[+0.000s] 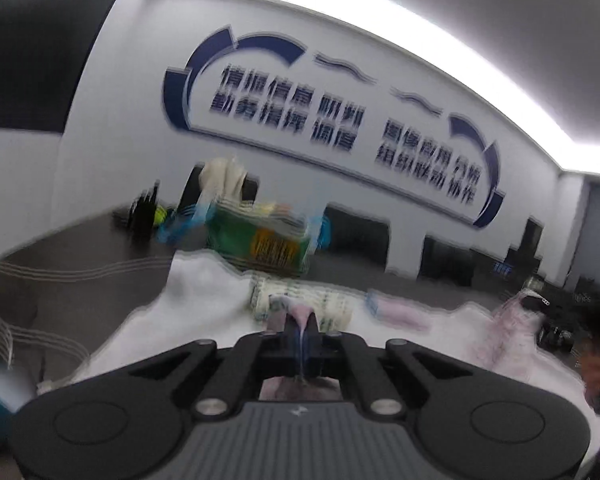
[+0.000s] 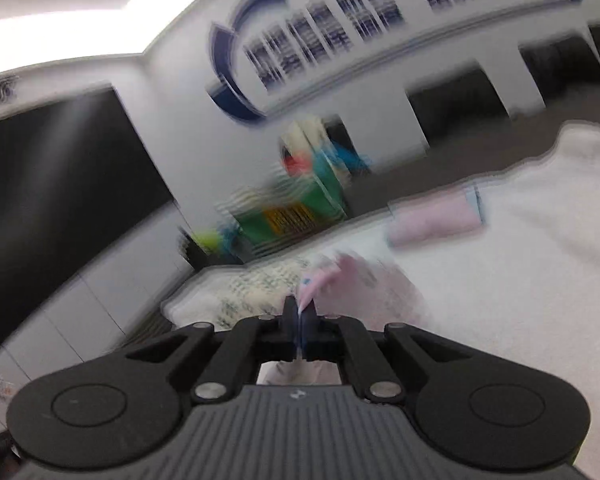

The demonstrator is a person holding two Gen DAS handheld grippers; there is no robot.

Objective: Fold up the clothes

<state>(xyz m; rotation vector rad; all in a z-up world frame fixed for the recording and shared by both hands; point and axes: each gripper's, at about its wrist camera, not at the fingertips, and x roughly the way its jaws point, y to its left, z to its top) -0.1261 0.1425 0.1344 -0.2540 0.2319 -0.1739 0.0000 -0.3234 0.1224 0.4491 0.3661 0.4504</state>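
Pink garment (image 1: 300,320) pinched in both hand-held grippers.

Both your views are smeared by motion blur. Ahead of your left fingers (image 1: 296,322), the green box (image 1: 260,240) carries an orange label you cannot read, and the wall lettering (image 1: 292,104) above it is streaked beyond reading. The pale pink cloth (image 1: 300,314) pinched between those fingers has no clear edge. Beyond your right fingers (image 2: 290,312), the folded pink piece (image 2: 436,220) is a soft smear. At the left view's right edge, a hand (image 1: 598,368) is cut off.
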